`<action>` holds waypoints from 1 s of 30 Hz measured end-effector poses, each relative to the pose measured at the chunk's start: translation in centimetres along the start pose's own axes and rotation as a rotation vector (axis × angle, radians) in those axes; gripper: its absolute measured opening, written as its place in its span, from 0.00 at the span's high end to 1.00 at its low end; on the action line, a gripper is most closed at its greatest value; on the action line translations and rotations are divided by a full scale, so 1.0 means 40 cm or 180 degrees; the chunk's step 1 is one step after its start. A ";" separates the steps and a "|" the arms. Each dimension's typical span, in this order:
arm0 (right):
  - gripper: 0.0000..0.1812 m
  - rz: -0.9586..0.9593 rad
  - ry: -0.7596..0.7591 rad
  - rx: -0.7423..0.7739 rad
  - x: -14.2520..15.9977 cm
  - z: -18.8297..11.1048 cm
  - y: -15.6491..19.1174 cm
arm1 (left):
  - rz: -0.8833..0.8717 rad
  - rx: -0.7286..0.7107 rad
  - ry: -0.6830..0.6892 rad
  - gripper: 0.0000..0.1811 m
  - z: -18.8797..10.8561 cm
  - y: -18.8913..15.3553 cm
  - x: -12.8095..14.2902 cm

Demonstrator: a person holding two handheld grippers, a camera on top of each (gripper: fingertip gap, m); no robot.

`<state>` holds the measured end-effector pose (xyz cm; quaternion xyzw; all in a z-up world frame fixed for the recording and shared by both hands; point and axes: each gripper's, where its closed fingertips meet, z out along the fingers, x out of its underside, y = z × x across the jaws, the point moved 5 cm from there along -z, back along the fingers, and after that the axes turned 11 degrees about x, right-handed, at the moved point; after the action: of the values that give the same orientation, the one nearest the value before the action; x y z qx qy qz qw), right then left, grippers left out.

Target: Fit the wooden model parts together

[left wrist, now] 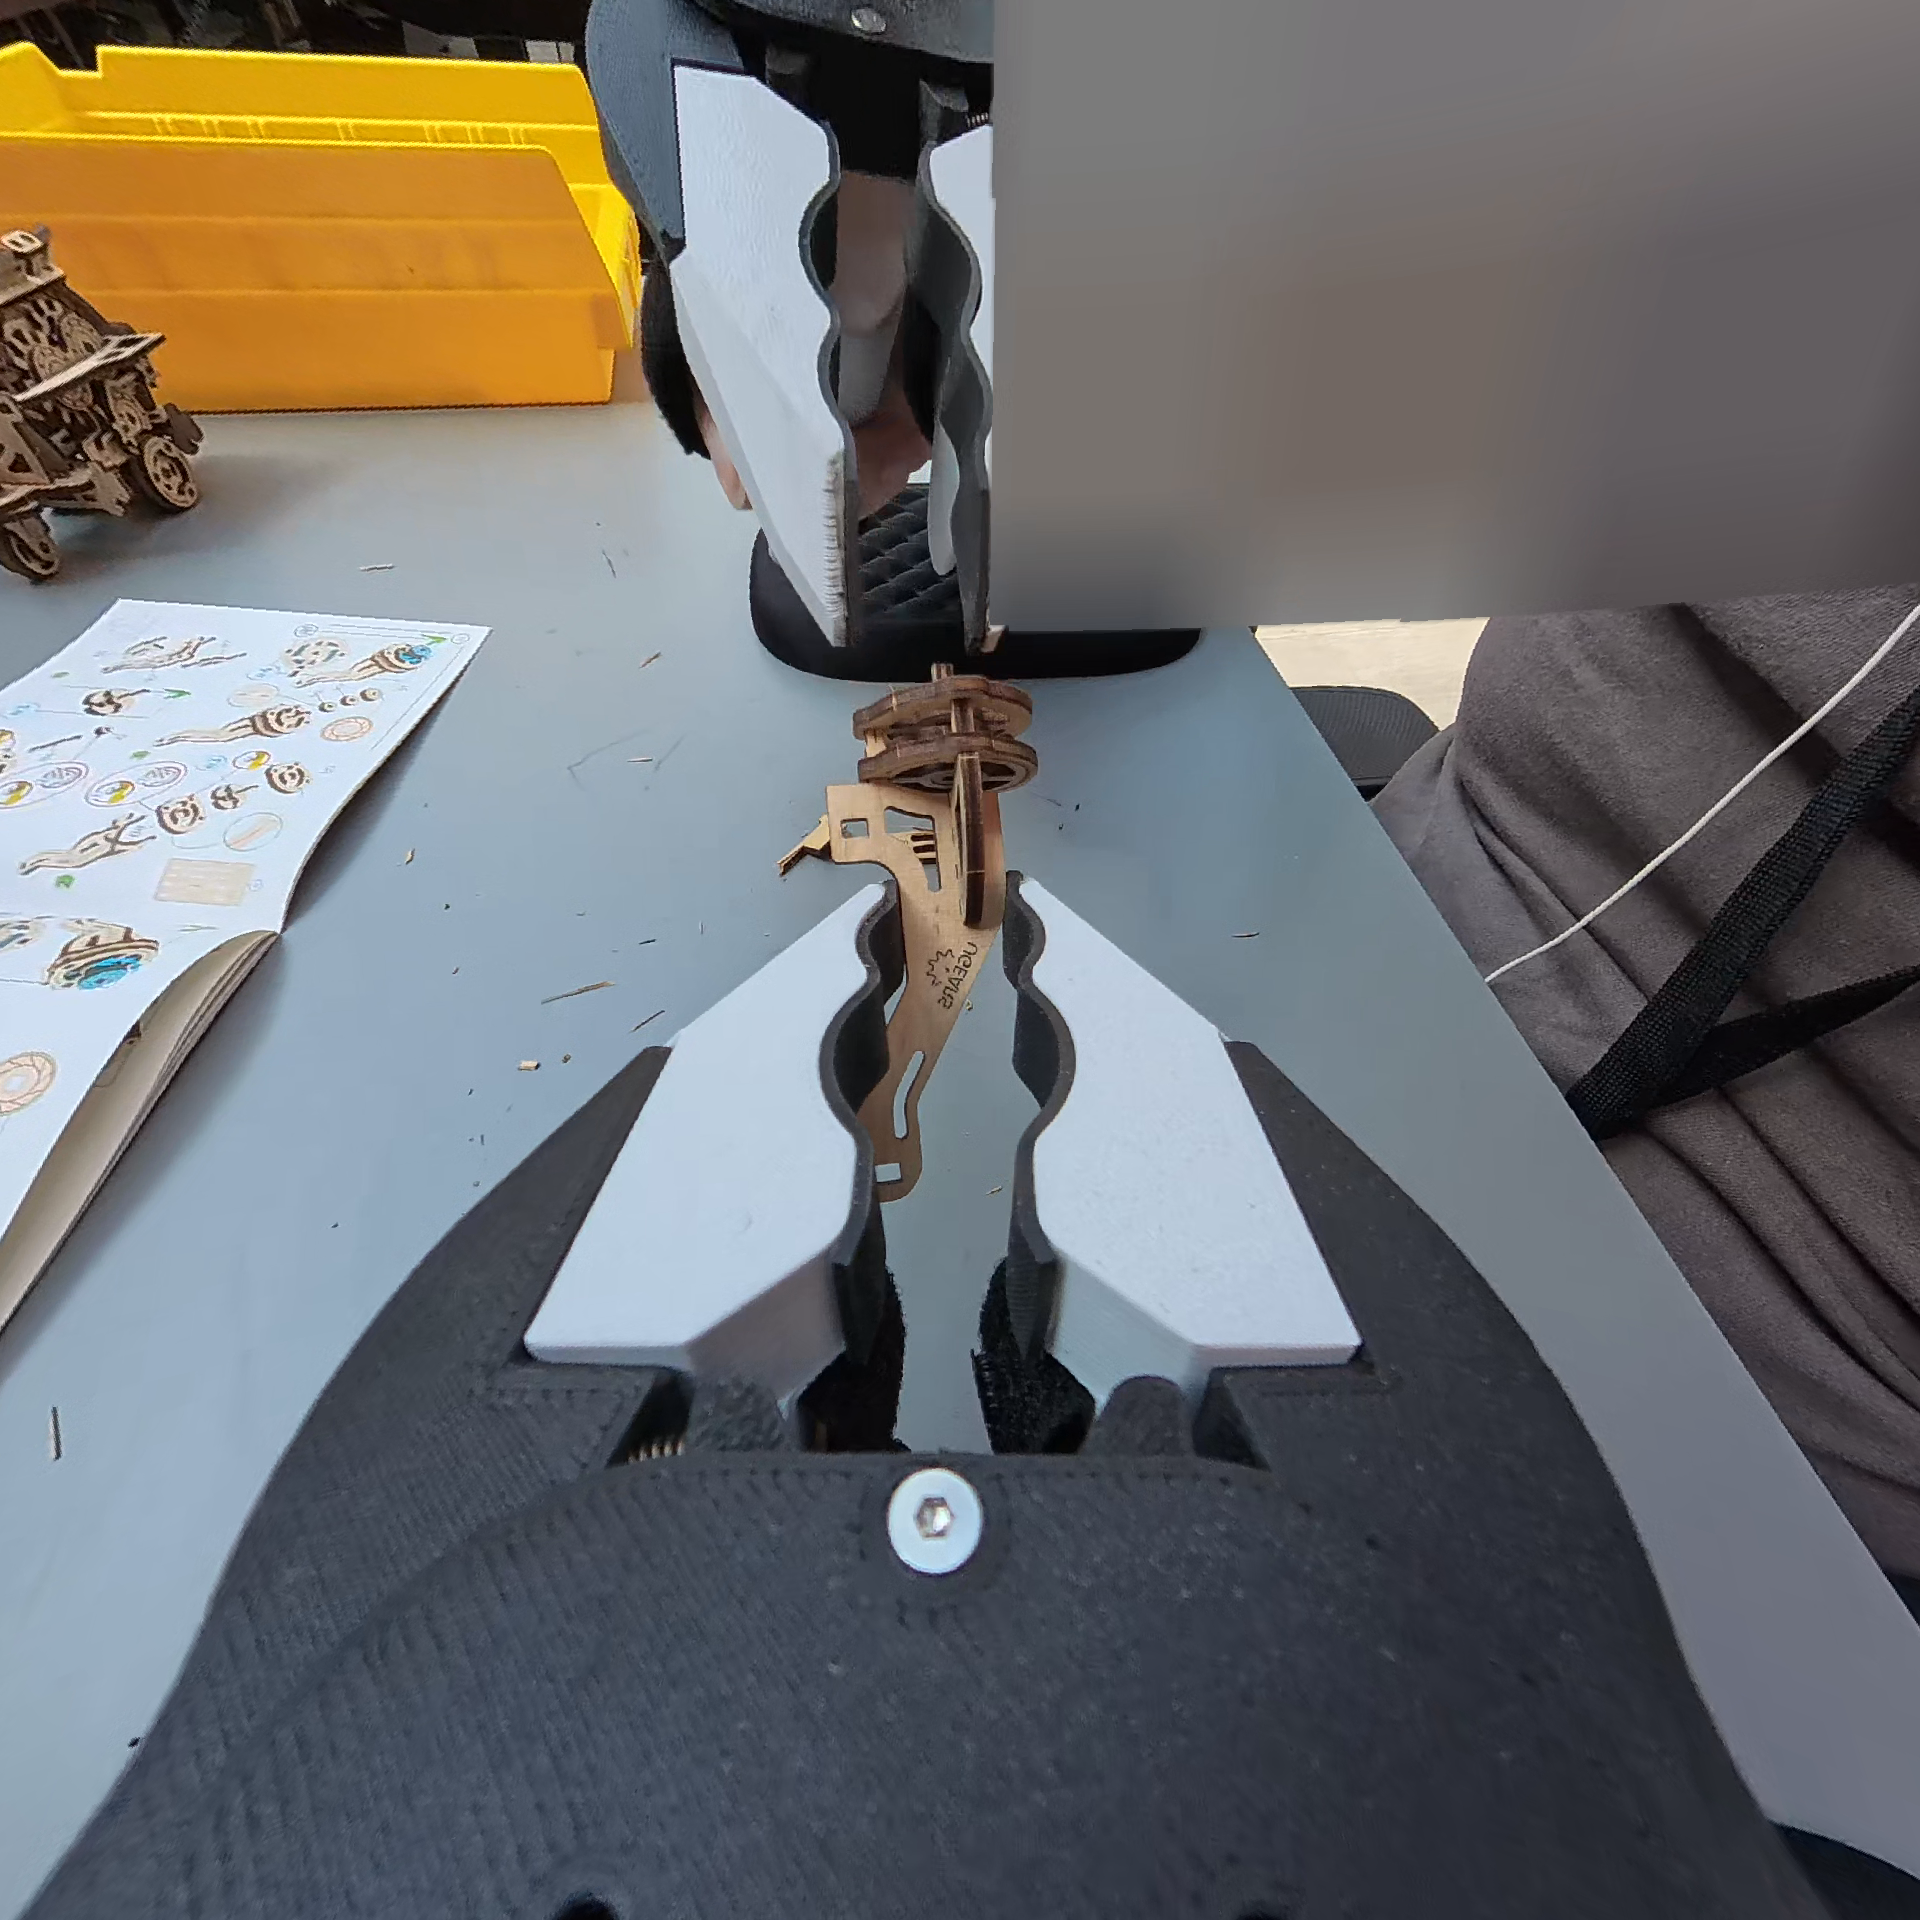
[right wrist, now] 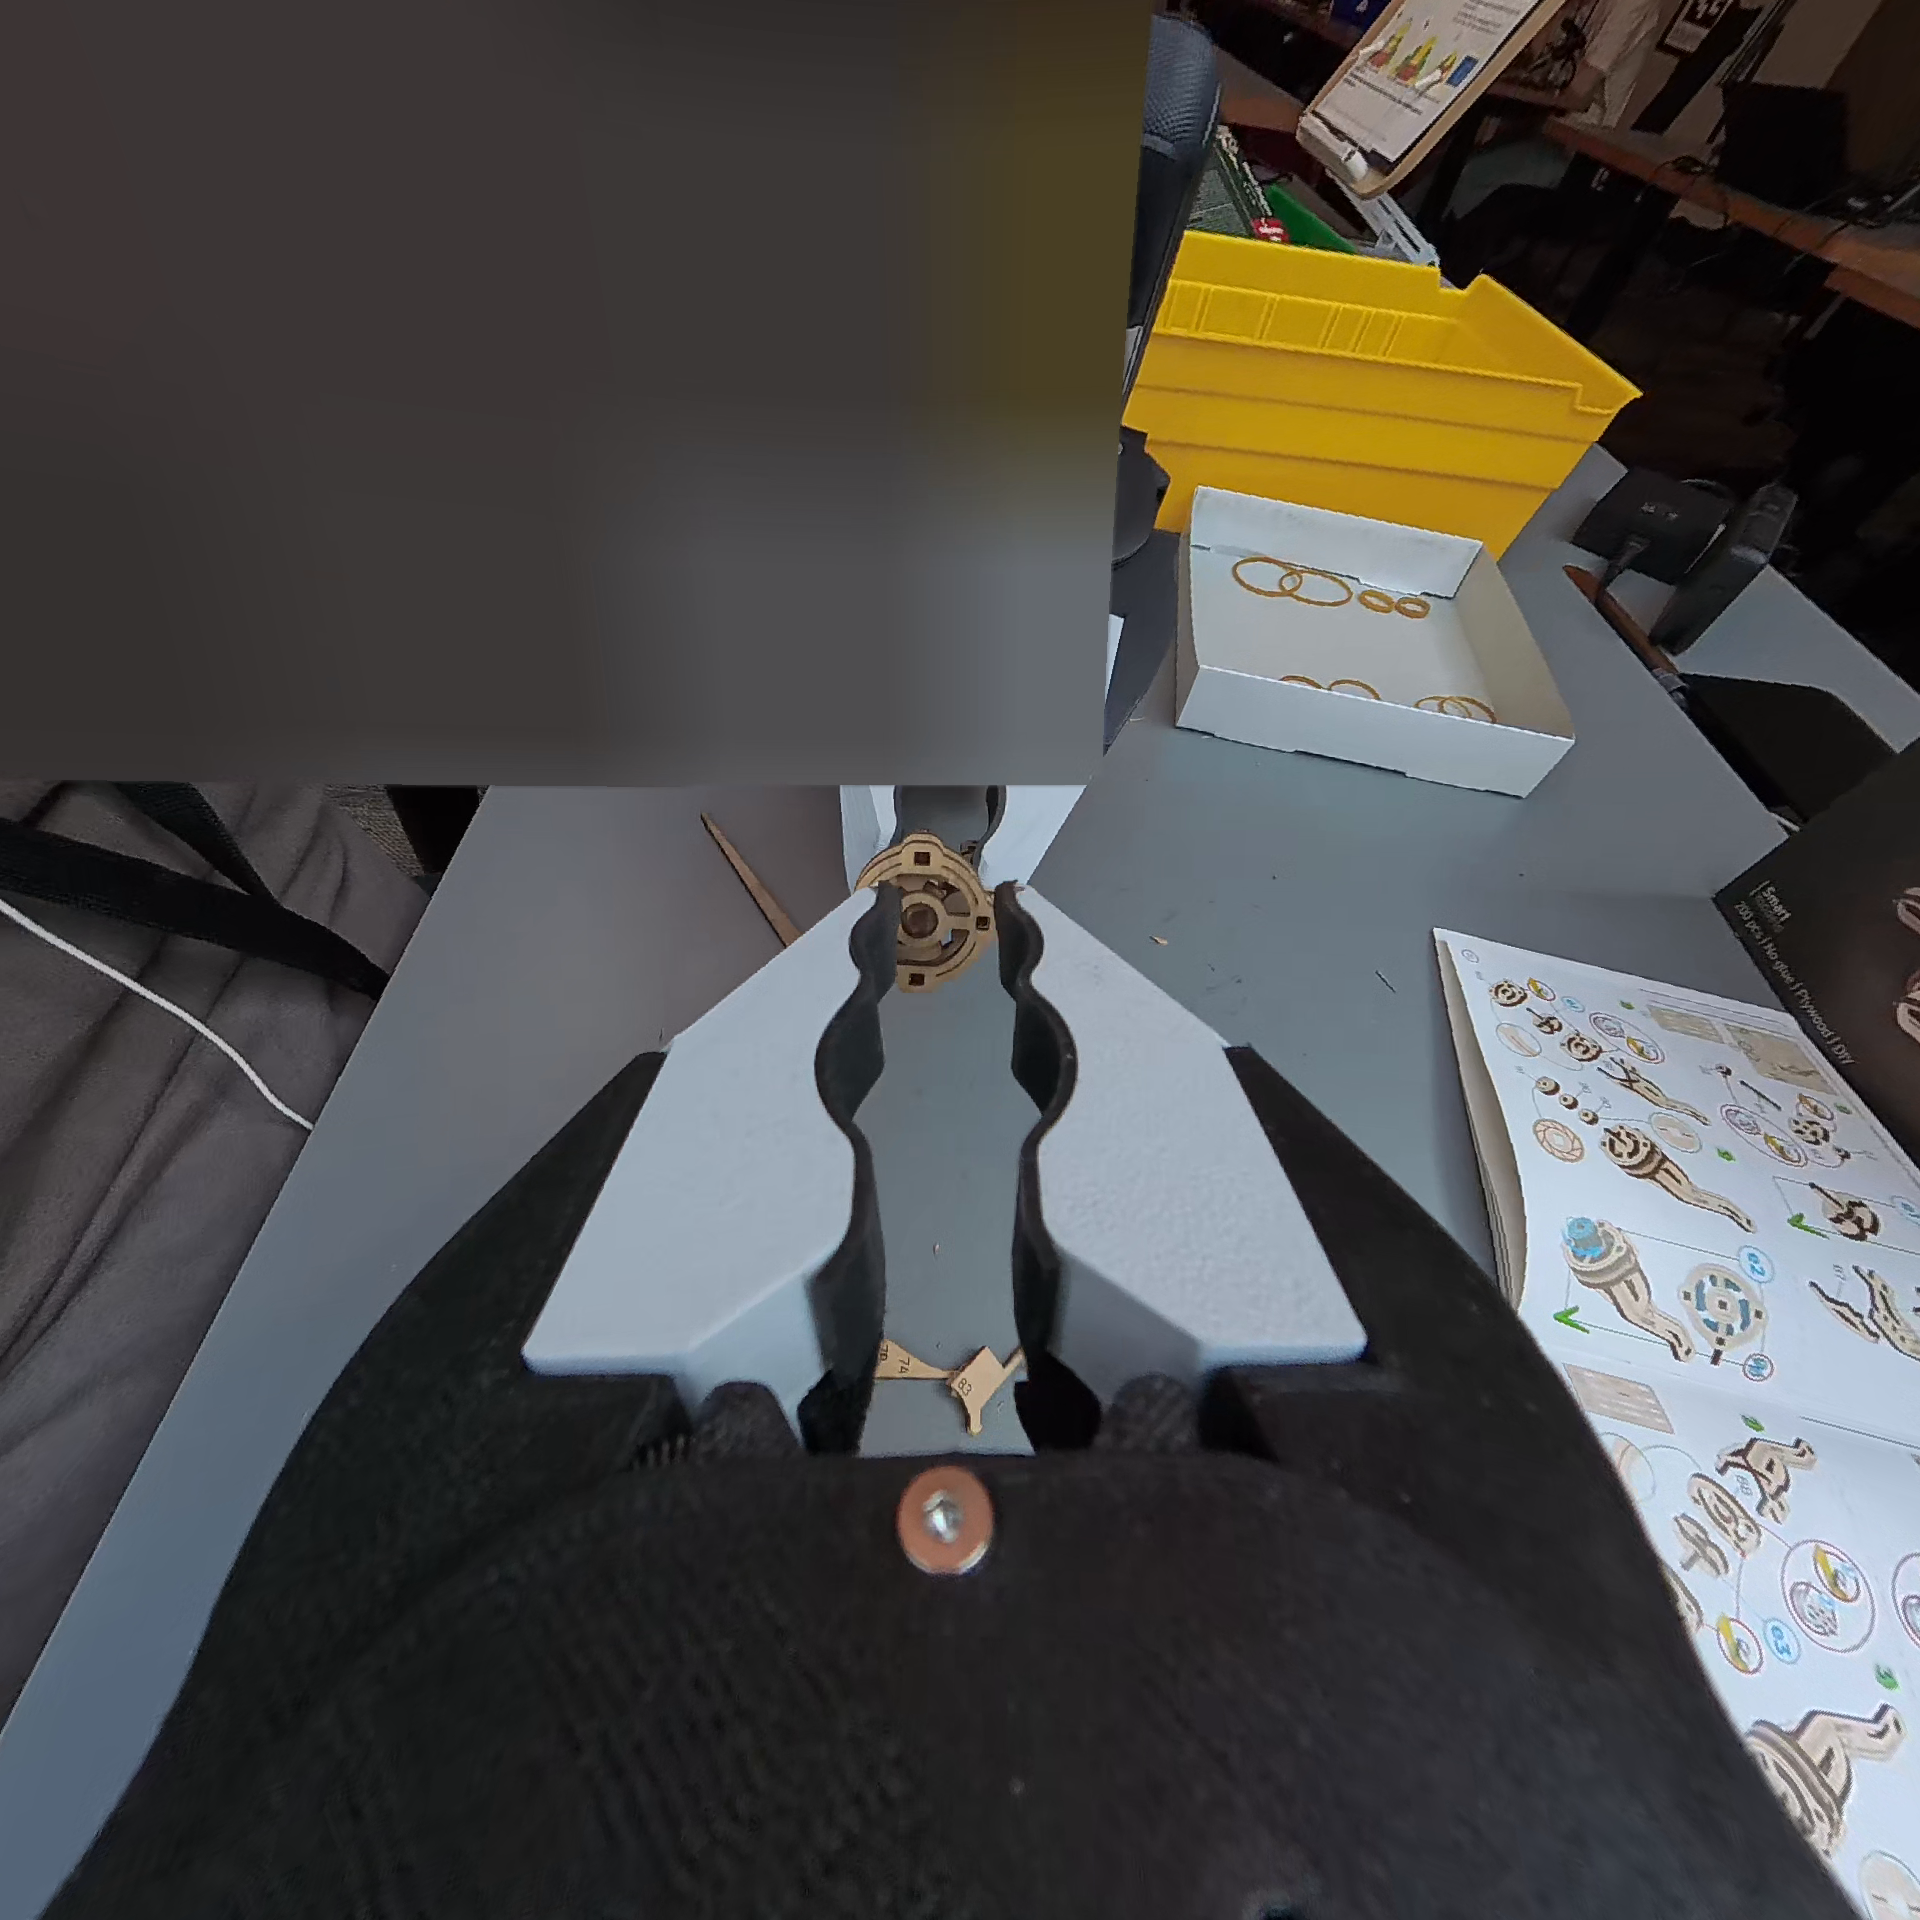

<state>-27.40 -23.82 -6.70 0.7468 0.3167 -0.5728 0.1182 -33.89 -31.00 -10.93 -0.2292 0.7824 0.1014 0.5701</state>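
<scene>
In the left wrist view, the left gripper (left wrist: 945,914) is clamping the flat arm of the wooden assembly (left wrist: 940,831) above the grey table's (left wrist: 416,1039) near edge; thin plywood could snap if twisted. In the right wrist view, the right gripper (right wrist: 925,920) is pinching its round hub (right wrist: 922,914), and a skewed push could be jamming the joint.

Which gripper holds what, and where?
Left gripper pinches the wooden lever mid-length. Right gripper closes around its round hub; contact unclear.
</scene>
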 end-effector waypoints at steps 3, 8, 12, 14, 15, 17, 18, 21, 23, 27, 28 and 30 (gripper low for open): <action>0.91 0.0020 0.0036 -0.0022 0.006 0.008 0.003 | -0.0023 0.0013 -0.0080 0.91 -0.005 0.001 -0.007; 0.90 0.0034 0.0023 -0.0064 0.003 0.011 0.007 | -0.0029 0.0054 -0.0101 0.90 -0.006 -0.002 -0.009; 0.90 0.0062 -0.0148 0.0017 -0.019 -0.015 -0.004 | -0.0059 0.0042 -0.0125 0.90 -0.011 0.002 -0.007; 0.90 0.0085 -0.0077 -0.0031 -0.012 -0.005 0.002 | -0.0065 0.0057 -0.0180 0.90 -0.013 0.001 -0.013; 0.89 0.0075 0.0002 -0.0021 -0.002 0.006 0.002 | -0.0054 0.0058 -0.0204 0.91 -0.014 0.000 -0.016; 0.89 0.0088 0.0055 -0.0052 0.004 0.016 0.007 | -0.0012 0.0026 -0.0109 0.90 -0.012 -0.001 -0.009; 0.89 0.0085 0.0059 -0.0060 0.003 0.015 0.007 | -0.0003 0.0032 -0.0116 0.90 -0.010 -0.002 -0.011; 0.88 0.0102 0.0018 -0.0027 -0.003 -0.001 0.001 | -0.0012 0.0040 -0.0082 0.90 -0.007 -0.002 -0.009; 0.88 0.0139 -0.0034 -0.0018 -0.007 -0.005 -0.003 | -0.0015 0.0031 -0.0060 0.90 -0.006 -0.001 -0.005; 0.87 0.0122 0.0201 -0.0083 0.018 0.019 0.006 | -0.0006 0.0014 -0.0004 0.90 -0.005 0.001 0.001; 0.87 0.0115 0.0164 -0.0054 0.013 0.014 0.003 | -0.0027 0.0049 -0.0053 0.90 -0.005 -0.001 -0.004; 0.87 0.0145 0.0047 -0.0042 -0.001 0.000 0.001 | -0.0026 0.0032 -0.0075 0.90 -0.007 0.000 -0.007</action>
<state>-27.36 -23.86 -6.65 0.7571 0.3043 -0.5624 0.1338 -34.05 -31.07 -10.56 -0.2283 0.7752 0.0977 0.5809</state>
